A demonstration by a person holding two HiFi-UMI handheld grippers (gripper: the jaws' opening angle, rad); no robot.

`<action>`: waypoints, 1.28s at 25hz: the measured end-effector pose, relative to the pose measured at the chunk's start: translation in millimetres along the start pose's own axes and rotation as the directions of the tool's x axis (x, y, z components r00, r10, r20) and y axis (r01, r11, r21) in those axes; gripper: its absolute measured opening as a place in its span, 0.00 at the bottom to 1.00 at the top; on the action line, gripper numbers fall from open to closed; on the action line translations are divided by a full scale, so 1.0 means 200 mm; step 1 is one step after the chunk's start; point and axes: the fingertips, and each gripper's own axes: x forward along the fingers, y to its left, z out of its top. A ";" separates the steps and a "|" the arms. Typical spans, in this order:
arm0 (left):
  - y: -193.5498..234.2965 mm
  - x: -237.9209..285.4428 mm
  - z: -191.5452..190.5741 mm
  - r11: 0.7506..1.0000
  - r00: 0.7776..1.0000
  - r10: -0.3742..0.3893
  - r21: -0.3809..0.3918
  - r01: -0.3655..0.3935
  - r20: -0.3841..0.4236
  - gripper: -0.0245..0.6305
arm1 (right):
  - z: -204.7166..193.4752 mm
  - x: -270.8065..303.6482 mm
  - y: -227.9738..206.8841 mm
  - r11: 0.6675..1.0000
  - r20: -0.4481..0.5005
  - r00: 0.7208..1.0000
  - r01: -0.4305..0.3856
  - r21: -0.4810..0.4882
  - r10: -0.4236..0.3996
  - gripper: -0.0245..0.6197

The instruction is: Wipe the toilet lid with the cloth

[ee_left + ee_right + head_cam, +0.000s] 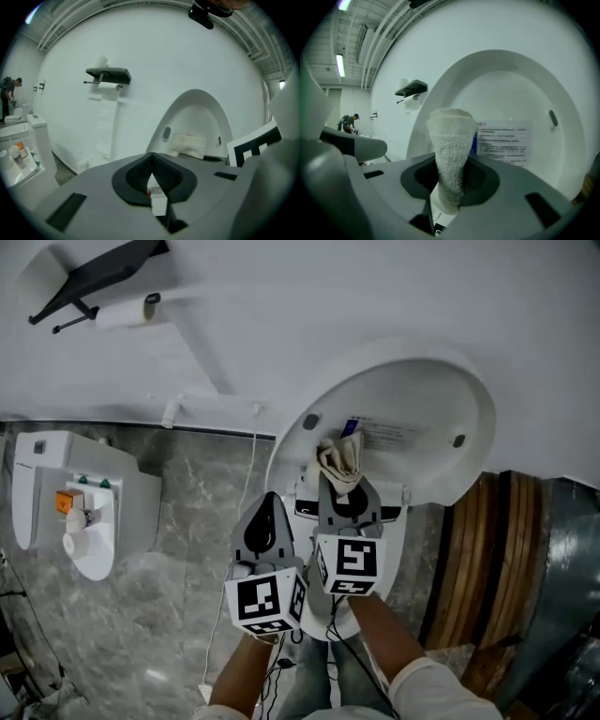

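The white toilet lid (412, 418) stands raised against the white wall, its inner face toward me, with a printed label (504, 140) on it. My right gripper (339, 486) is shut on a folded cream cloth (339, 461), which sticks up from the jaws (451, 140) just in front of the lid's lower middle. Whether the cloth touches the lid I cannot tell. My left gripper (264, 517) is shut and holds nothing; it hangs left of and lower than the right one, off the lid's left edge (161, 131). The cloth (189, 143) shows against the lid in the left gripper view.
A black paper-roll holder (98, 277) with a roll (127, 311) is mounted on the wall to the left. A second white toilet tank with small bottles (80, 507) stands at the far left on the grey marble floor. A brown wooden panel (487, 559) rises at the right.
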 end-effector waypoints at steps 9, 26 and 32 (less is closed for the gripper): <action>0.39 -0.14 -0.06 0.993 0.993 0.117 -0.032 -0.117 -0.009 0.05 | -0.16 0.24 0.32 0.998 -0.059 0.996 -0.062 -0.011 0.062 0.19; -0.18 0.09 -0.27 0.997 0.993 -0.080 0.012 0.081 -0.092 0.05 | -0.29 0.03 -0.55 0.976 -0.038 0.976 0.214 0.043 -0.212 0.19; -0.54 0.16 -0.36 0.983 0.976 -0.173 0.041 0.180 -0.135 0.05 | -0.35 -0.15 -0.97 0.932 -0.035 0.936 0.352 0.086 -0.350 0.19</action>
